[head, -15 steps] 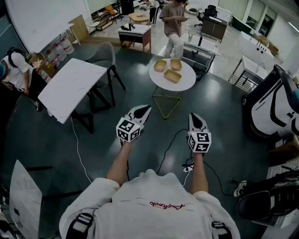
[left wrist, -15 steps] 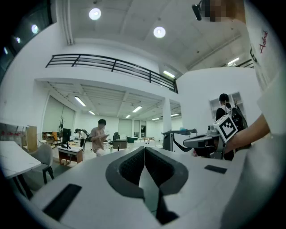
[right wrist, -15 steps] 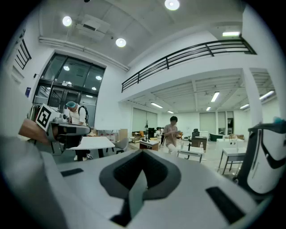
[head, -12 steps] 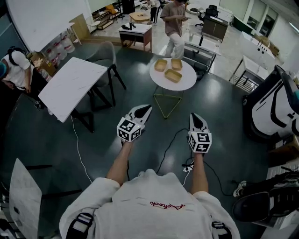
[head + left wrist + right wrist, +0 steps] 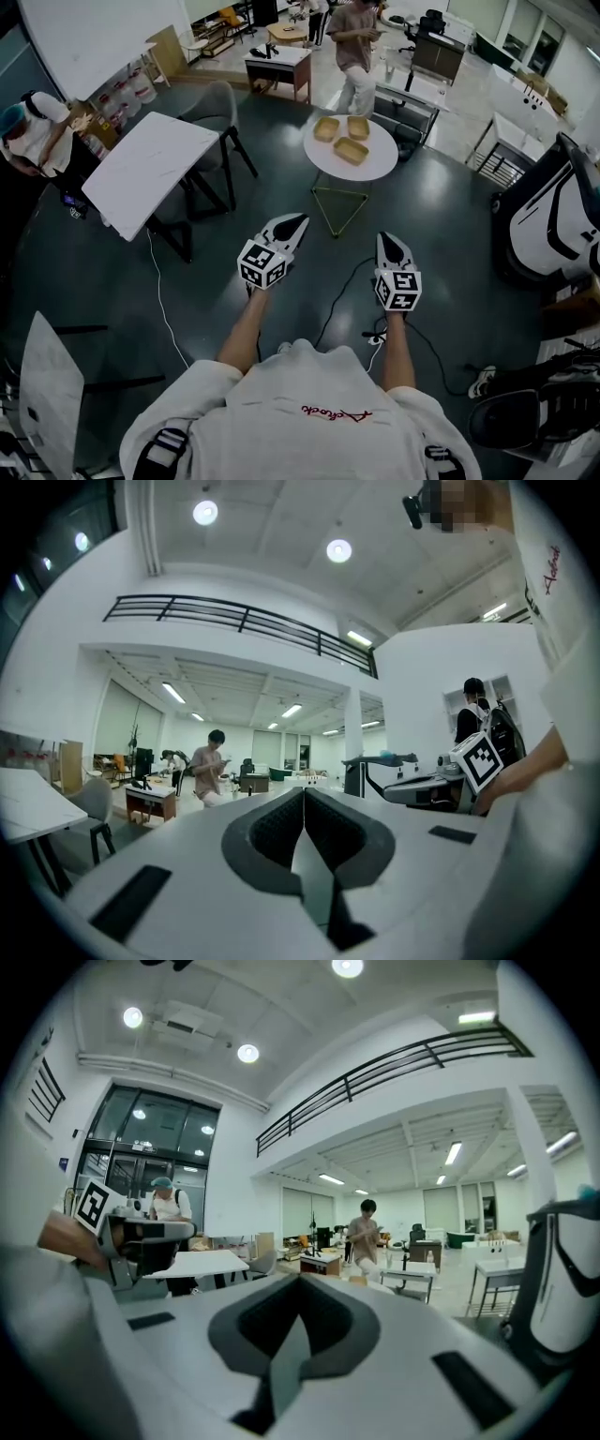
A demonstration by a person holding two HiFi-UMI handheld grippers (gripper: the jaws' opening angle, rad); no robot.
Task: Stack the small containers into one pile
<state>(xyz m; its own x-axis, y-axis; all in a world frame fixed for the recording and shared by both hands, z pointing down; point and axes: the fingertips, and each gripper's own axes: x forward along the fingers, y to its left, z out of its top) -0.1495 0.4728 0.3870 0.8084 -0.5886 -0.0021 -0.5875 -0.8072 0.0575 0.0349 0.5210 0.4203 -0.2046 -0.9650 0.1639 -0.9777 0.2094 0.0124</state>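
Three small tan containers (image 5: 341, 138) lie apart on a round white table (image 5: 328, 160) some way ahead of me in the head view. My left gripper (image 5: 296, 220) and right gripper (image 5: 387, 238) are held out level in front of my chest, well short of the table. Both are shut with nothing between their jaws. In the left gripper view the left gripper (image 5: 303, 791) shows its dark pads meeting. The right gripper (image 5: 302, 1279) looks the same in the right gripper view. The containers are too small to make out in the gripper views.
A rectangular white table (image 5: 150, 171) with a grey chair (image 5: 208, 105) stands to the left. A person (image 5: 356, 52) stands behind the round table. Another person (image 5: 37, 131) is at far left. Cables (image 5: 337, 300) run over the dark floor. A white machine (image 5: 553, 216) stands at right.
The view has shifted slightly: the round table and the white table sit a little lower and nearer in the picture. Both grippers stay shut and keep their places in front of me.
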